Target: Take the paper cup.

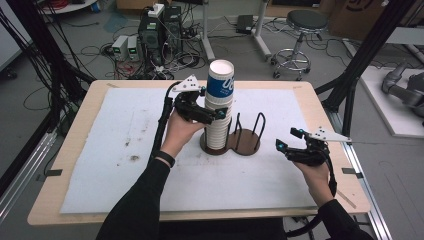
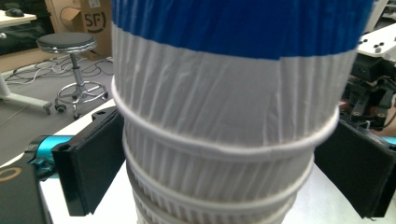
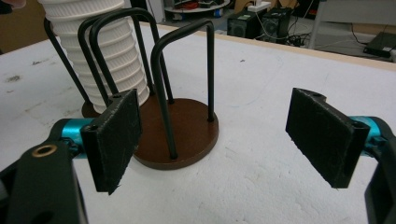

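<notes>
A tall stack of white ribbed paper cups (image 1: pixel 218 127) stands in the left bay of a black wire holder with a brown base (image 1: pixel 246 146). The top cup (image 1: pixel 220 79) bears a blue band. My left gripper (image 1: pixel 212 116) reaches in from the left at the upper part of the stack. Its jaws are open, with a pad on each side of the cups (image 2: pixel 224 116) just under the top rim, and the cup walls show no dent. My right gripper (image 1: pixel 287 139) hovers open and holds nothing at the right of the table. It faces the holder's vacant right bay (image 3: pixel 187 140) and the stack (image 3: pixel 107 51).
A white mat (image 1: pixel 125 150) covers the wooden table. A stool (image 1: pixel 300 30), computers and cables stand on the floor beyond the far edge. Black frame posts (image 1: pixel 360 65) rise at the table's right and left.
</notes>
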The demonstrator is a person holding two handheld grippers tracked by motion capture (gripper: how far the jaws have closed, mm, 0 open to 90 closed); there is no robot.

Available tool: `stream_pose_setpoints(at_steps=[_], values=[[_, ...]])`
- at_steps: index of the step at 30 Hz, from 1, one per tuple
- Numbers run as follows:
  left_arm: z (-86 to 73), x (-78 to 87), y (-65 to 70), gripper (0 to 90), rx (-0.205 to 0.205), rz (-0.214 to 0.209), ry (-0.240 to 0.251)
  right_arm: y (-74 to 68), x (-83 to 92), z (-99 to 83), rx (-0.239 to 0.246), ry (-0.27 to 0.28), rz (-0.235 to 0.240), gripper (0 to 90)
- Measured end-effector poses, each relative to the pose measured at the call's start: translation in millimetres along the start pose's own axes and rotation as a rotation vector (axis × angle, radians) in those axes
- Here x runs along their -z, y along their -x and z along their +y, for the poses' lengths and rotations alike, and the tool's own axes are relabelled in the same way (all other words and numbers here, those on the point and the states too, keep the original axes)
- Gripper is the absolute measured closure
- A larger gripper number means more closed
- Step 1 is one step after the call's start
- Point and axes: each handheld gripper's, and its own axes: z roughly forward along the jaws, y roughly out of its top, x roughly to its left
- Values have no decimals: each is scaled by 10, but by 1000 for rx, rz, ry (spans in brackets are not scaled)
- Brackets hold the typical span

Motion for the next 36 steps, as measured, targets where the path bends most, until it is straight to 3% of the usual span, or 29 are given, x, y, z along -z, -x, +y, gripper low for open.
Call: stream_pose_setpoints(at_steps=[9,18,25,33,36], values=[[-10,-8,-11,107,8,6,-2,-19,1,35,-3,23,12,189],[-18,-5,-17,110,5,5,4,-161,-10,207,9,50,55,189],[-14,-5,-2,110,3,12,1,-280,-44,526,59,72,128,190],[-14,0,-11,111,0,15,-2,-357,-117,955,104,104,155,189],[-12,-2,-9,112,-2,14,-2,-427,-173,1192,133,117,176,190]])
